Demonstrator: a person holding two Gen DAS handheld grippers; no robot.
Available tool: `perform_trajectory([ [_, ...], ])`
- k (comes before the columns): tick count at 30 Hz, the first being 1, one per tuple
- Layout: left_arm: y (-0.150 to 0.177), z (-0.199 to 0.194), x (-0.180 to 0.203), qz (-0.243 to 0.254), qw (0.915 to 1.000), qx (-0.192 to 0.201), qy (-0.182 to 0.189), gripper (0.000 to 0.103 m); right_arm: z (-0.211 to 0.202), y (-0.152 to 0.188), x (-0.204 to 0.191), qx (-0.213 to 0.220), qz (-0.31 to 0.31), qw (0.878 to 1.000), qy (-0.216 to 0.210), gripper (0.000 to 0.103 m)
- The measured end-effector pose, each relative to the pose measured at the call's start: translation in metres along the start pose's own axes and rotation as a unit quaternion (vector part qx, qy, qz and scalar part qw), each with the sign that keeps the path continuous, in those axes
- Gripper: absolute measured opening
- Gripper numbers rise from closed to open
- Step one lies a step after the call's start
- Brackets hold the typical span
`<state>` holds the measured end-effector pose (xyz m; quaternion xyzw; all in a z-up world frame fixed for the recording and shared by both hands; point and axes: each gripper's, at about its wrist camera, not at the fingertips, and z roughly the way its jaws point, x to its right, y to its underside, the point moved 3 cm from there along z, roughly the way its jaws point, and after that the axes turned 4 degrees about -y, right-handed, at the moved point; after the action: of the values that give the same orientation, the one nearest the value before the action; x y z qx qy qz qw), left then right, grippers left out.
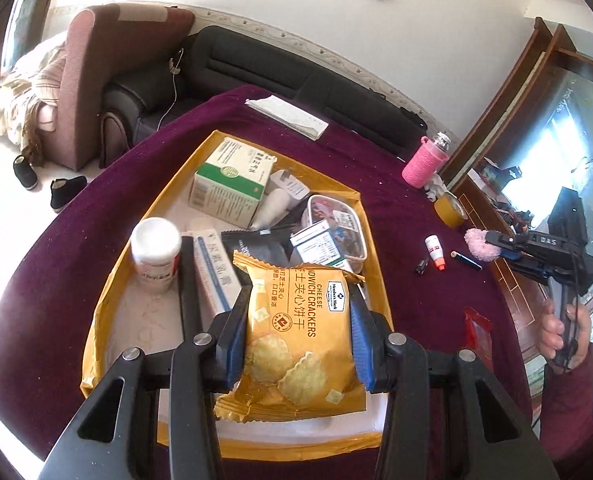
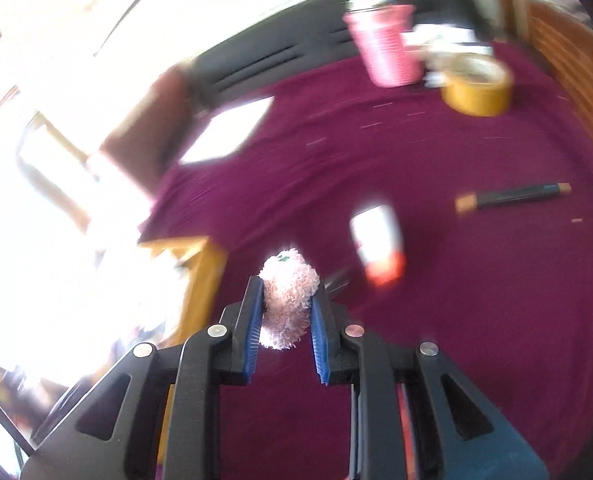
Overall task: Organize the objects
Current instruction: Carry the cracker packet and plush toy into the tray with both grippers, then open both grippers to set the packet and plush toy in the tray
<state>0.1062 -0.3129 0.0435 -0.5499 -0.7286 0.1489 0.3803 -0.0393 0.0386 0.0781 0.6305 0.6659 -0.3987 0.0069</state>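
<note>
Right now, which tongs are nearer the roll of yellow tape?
Right. The right tongs, shut on a fluffy pink item, are over the cloth facing the tape roll; the left tongs hold crackers over the tray.

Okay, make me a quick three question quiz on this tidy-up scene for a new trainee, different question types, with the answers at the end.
1. True or false: the left gripper is closed on the cracker packet above the yellow tray.
2. What does the right gripper hold? A) tape roll B) fluffy pink item C) black pen
3. Fill in: the tape roll sits on the purple cloth next to the pink ____.

Key
1. True.
2. B: the fluffy pink item sits between its fingers.
3. Bottle: the pink bottle stands beside it.
</note>
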Motion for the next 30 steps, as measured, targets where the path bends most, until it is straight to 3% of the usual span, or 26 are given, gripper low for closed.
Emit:
perform_trajectory([
  [6,0.019,0.005,-0.009,0.001,0.9993,-0.034,-0.015,0.039,0.041,0.081,-0.108,-0.088,-0.098,0.988,-0.079,0.020],
  [11,0.025,0.007,-0.015,0.018,0.9983,-0.031,-0.047,0.039,0.085,0.141,-0.160,-0.152,-0.162,0.973,-0.070,0.020],
  [15,0.027,0.009,-0.023,0.022,0.9971,-0.025,-0.068,0.039,0.107,0.175,-0.168,-0.182,-0.184,0.965,-0.036,0.023],
  [19,0.027,0.000,-0.021,0.032,0.9976,-0.005,-0.062,0.046,0.111,0.181,-0.169,-0.171,-0.224,0.959,0.021,0.028],
  [20,0.027,-0.002,-0.020,0.036,0.9974,0.001,-0.062,0.052,0.108,0.181,-0.170,-0.164,-0.231,0.959,0.028,0.034],
  [23,0.025,-0.009,-0.016,0.043,0.9970,0.012,-0.064,0.057,0.092,0.172,-0.174,-0.138,-0.248,0.959,0.024,0.051],
  [27,0.023,-0.019,-0.008,0.053,0.9956,0.022,-0.073,0.063,0.078,0.163,-0.184,-0.103,-0.243,0.964,0.022,0.051],
  [30,0.022,-0.029,-0.001,0.064,0.9945,0.033,-0.076,0.065,0.077,0.155,-0.181,-0.068,-0.246,0.965,0.063,0.052],
])
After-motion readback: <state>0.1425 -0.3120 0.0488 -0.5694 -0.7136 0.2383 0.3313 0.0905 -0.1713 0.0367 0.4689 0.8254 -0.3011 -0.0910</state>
